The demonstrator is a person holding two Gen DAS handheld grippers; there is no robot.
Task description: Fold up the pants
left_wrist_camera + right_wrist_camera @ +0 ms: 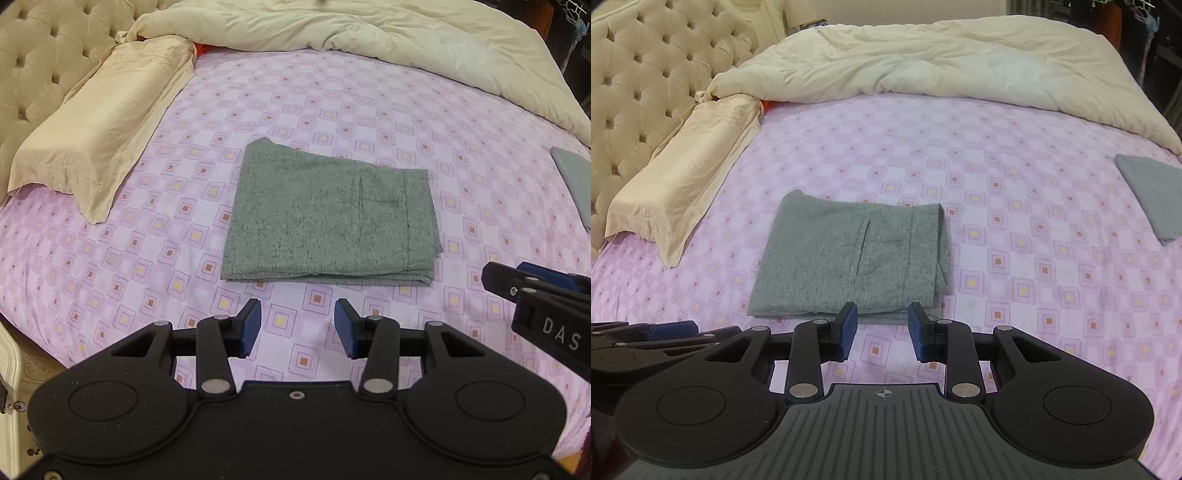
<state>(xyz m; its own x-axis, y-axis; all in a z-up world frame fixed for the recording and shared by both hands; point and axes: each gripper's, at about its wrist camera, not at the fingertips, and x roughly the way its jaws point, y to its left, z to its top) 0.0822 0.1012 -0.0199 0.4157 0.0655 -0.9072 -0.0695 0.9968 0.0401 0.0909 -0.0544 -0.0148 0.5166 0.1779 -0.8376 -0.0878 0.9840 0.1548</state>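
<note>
Nearest in the left wrist view, the left gripper (297,328) is seen with its blue pads parted to a moderate gap; nothing is held between them, and only the patterned sheet (369,122) shows in the gap. In the right wrist view, the right gripper (882,330) is held with a narrower gap, likewise empty, its fingertips overlapping the near edge of the pants in the picture; whether that edge is touched cannot be told. Each gripper is caught at the edge of the other's view. Just beyond the fingers, the folded grey pants (328,218) are laid flat as a compact rectangle in the middle of the bed, a seam and a pocket line visible on top. A smaller grey folded cloth (1152,195) is shown well apart to the right, more fully in the right wrist view. A beige pillow (99,136) is set along the tufted headboard (639,85) at left, and a cream duvet (923,62) is heaped farthest back.
</note>
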